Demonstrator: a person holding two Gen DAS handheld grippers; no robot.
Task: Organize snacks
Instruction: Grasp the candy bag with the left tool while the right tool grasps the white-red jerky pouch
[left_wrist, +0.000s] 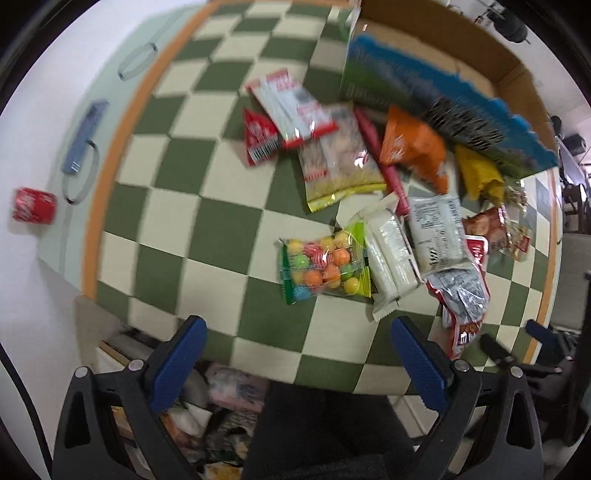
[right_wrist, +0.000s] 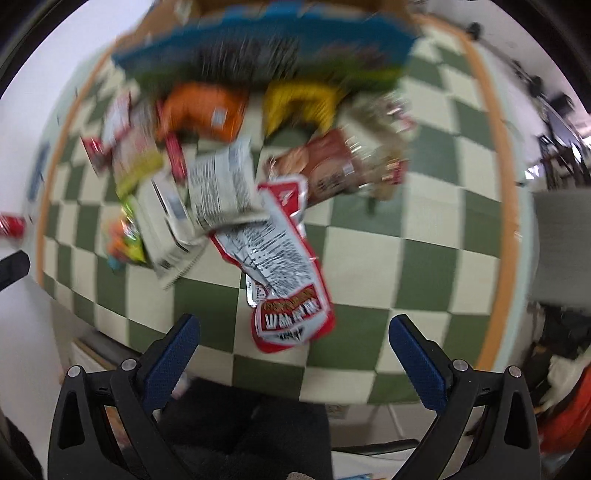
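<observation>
Several snack packets lie on a green and cream checkered cloth (left_wrist: 207, 221). Among them are a clear bag of coloured candy balls (left_wrist: 323, 267), a white packet (left_wrist: 391, 254), a red and silver packet (left_wrist: 461, 302), an orange bag (left_wrist: 413, 147) and a yellow bag (left_wrist: 478, 173). A cardboard box (left_wrist: 480, 70) with a blue and green side stands behind them. My left gripper (left_wrist: 297, 328) is open and empty above the table's near edge. My right gripper (right_wrist: 293, 326) is open and empty, just before the red and silver packet (right_wrist: 280, 266). The right view is blurred.
A red can (left_wrist: 34, 205) and a blue-grey flat object (left_wrist: 85, 137) lie left of the cloth. An orange band (right_wrist: 491, 184) borders the cloth. Below the table edge sits a bin of mixed packets (left_wrist: 207, 417). My right gripper shows at the left view's right edge (left_wrist: 517, 350).
</observation>
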